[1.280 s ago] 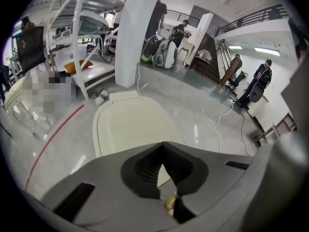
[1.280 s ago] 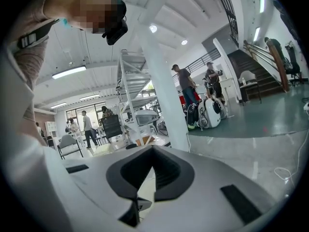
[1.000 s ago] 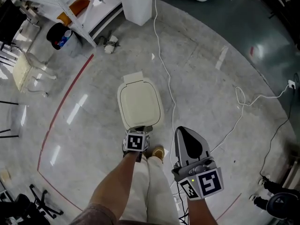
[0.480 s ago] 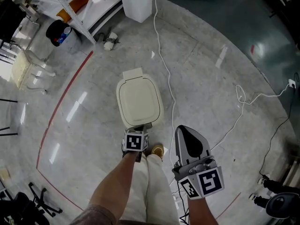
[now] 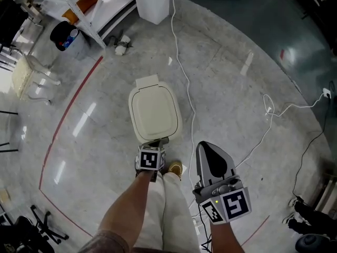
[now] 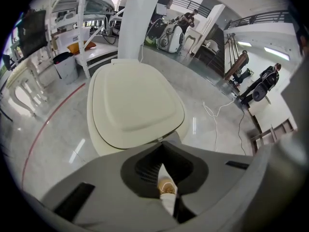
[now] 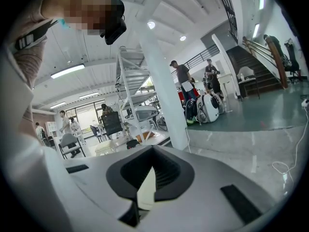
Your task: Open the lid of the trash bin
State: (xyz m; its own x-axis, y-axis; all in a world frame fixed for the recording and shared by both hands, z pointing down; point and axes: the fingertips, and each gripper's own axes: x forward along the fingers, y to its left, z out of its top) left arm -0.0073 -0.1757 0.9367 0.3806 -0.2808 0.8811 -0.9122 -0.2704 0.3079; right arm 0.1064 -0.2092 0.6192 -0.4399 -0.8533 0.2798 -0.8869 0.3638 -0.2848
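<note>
In the head view, the trash bin (image 5: 138, 133) stands on the floor (image 5: 237, 104) just past the person's shoe (image 5: 175, 169). Its cream lid (image 5: 155, 112) is down flat, and its long axis runs from 6 to 12 o'clock. The squared hinge tab sits at the 12 o'clock end. The left gripper (image 5: 157, 142) points at 12 o'clock, with its tips at the lid's near edge, so the bin lies straight ahead of it. The right gripper (image 5: 204, 147) hangs well apart at about 4 o'clock from the bin, making the left one the nearer by far.

In the left gripper view, the fingers (image 6: 106, 182) are drawn together with nothing between them; only a thin slit shows the shoe beyond. The lid fills the frame at 12 o'clock, smooth, rounded and slightly domed, with a dark seam round its rim. Its front lip seems to touch the fingertips, though we cannot be sure of contact. We judge that the lift has to start under that front lip.

In the right gripper view, the fingers are likewise closed on nothing. They aim up across the hall, and no bin shows.
</note>
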